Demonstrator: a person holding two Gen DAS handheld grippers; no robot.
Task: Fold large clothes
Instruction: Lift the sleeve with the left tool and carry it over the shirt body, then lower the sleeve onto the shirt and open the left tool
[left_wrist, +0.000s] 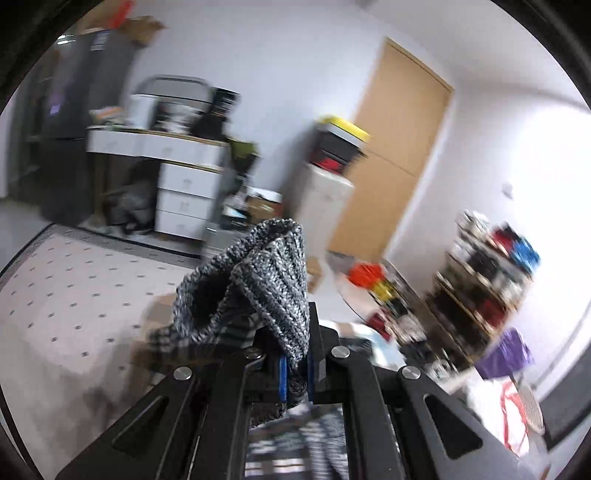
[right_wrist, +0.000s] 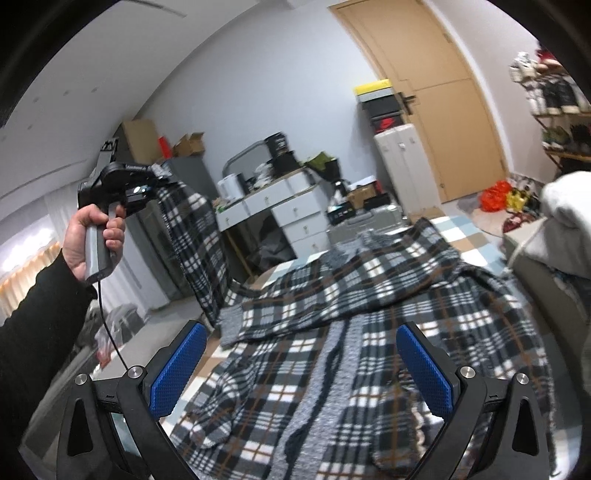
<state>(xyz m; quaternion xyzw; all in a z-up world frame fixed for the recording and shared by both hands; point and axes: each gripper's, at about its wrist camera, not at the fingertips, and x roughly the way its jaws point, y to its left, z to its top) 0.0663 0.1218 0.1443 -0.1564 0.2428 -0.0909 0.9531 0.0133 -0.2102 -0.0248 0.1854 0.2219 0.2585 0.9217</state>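
A large black, white and brown plaid knit cardigan (right_wrist: 369, 314) lies spread on the bed, its grey ribbed placket running down the middle. My left gripper (left_wrist: 295, 369) is shut on the grey ribbed cuff (left_wrist: 273, 280) of one sleeve. In the right wrist view the left gripper (right_wrist: 151, 184) is held high at the left, and the plaid sleeve (right_wrist: 195, 240) hangs from it down to the bed. My right gripper (right_wrist: 301, 369) is open and empty, just above the cardigan's front, its blue pads (right_wrist: 177, 373) wide apart.
A white drawer desk (right_wrist: 280, 206) and a grey cabinet (right_wrist: 184, 192) stand against the far wall. A wooden door (right_wrist: 443, 92) is at the right, with stacked boxes (right_wrist: 380, 107) beside it. A shelf of shoes (right_wrist: 554, 96) and a white bundle (right_wrist: 569, 199) are at right.
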